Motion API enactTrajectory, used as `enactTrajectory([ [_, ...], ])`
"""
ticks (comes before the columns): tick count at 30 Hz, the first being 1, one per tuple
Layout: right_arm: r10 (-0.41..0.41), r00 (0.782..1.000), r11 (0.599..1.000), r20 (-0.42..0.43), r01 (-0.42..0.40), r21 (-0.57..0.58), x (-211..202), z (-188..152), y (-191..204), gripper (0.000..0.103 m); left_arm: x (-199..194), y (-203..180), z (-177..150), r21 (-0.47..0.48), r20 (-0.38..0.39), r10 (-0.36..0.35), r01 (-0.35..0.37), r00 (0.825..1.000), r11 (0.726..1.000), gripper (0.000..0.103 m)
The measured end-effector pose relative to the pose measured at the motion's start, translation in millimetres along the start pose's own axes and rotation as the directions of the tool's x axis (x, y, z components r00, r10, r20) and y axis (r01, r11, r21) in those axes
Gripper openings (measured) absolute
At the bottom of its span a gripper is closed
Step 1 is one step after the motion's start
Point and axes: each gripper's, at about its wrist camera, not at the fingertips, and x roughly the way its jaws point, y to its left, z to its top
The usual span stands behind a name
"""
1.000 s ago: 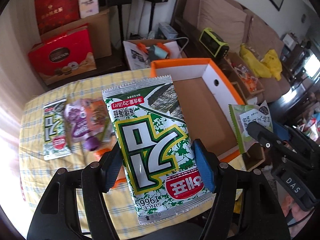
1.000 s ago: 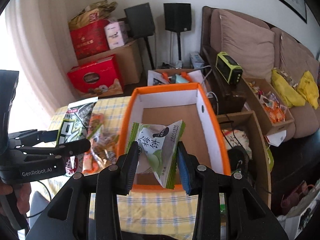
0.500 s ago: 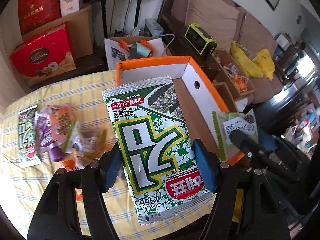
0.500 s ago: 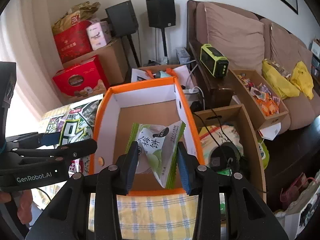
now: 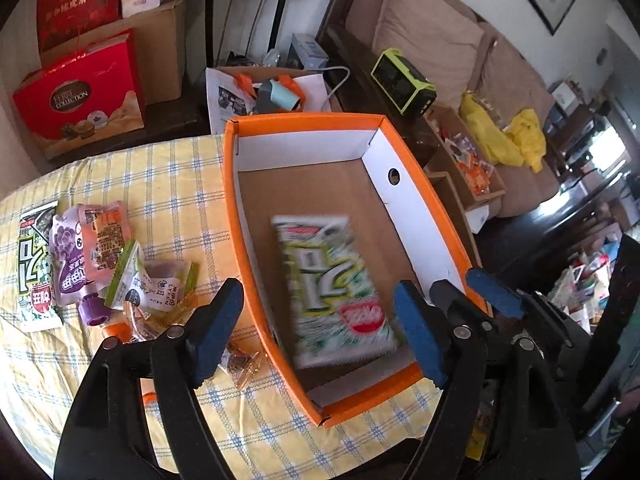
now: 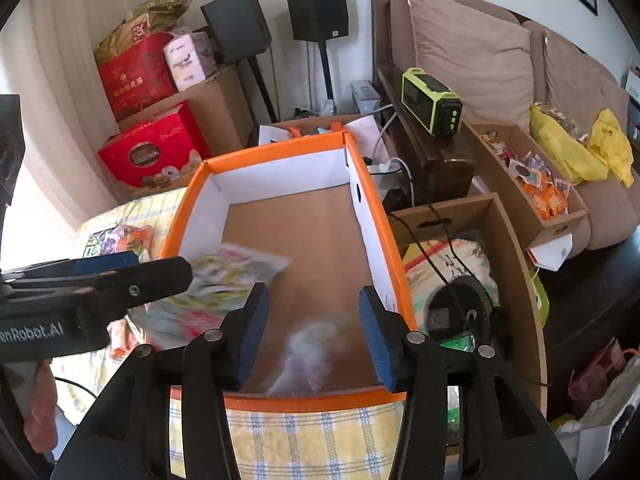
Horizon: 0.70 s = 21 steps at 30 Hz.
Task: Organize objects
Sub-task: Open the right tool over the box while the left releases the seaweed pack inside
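Left tongs [image 5: 318, 330]: lower centre of the left wrist view, blue pads spread and opening wider; nothing pinched, though the seaweed packet shows between them, lower down in the box.
Right tongs [image 6: 314, 330]: lower centre of the right wrist view, pads spread and opening; nothing pinched, the pale snack packet seen between them but clear of both pads.
Seaweed packet [image 5: 334, 290]: green and white, motion-blurred, centre of the left wrist view, inside the orange box near its near end; whether it rests on the floor of the box cannot be told.
Pale snack packet [image 6: 316, 354]: blurred, lower centre of the right wrist view, inside the box by the near wall.
Orange box [image 5: 256, 248]: open top, white inner walls, brown cardboard floor, standing on the surface; fills the middle of both views.
Surface [image 5: 176, 184]: covered by a yellow checked cloth.
Loose snacks [image 5: 116, 264]: left of the box in the left wrist view, a cluster of small packets and a purple pouch, touching one another.
Second seaweed packet [image 5: 34, 272]: far left edge of the same view, flat on the cloth, just beside the cluster.
Red gift box [image 5: 80, 92]: upper left, beyond the surface.
Sofa [image 6: 480, 52]: upper right, brown cushions.
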Motion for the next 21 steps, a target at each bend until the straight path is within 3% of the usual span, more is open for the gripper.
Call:
enactTrajectory([
  [8,-0.001,1.000,1.000,0.029,0.000,0.011,-16.6,4.1,-0.3,0.048,-20.5,12.0,-3.4,0.001,0.022,0.004,-0.004,1.000,1.000,0.075],
  [13,0.002,0.999,1.000,0.035,-0.002,-0.002,-24.7,4.4,9.0,0.049,-38.8,26.1,-8.2,0.004,0.049,0.047,-0.047,0.998,0.999,0.078],
  [17,-0.002,0.999,1.000,0.047,0.003,-0.023,-30.4,5.7,23.0,0.064,-52.4,39.8,-12.2,0.004,0.076,0.092,-0.092,0.993,0.996,0.090],
  [21,0.010,0.999,0.999,0.050,-0.008,-0.043,-35.4,6.9,38.2,0.081,-68.5,57.5,-17.8,0.013,0.117,0.155,-0.158,0.981,0.987,0.090],
])
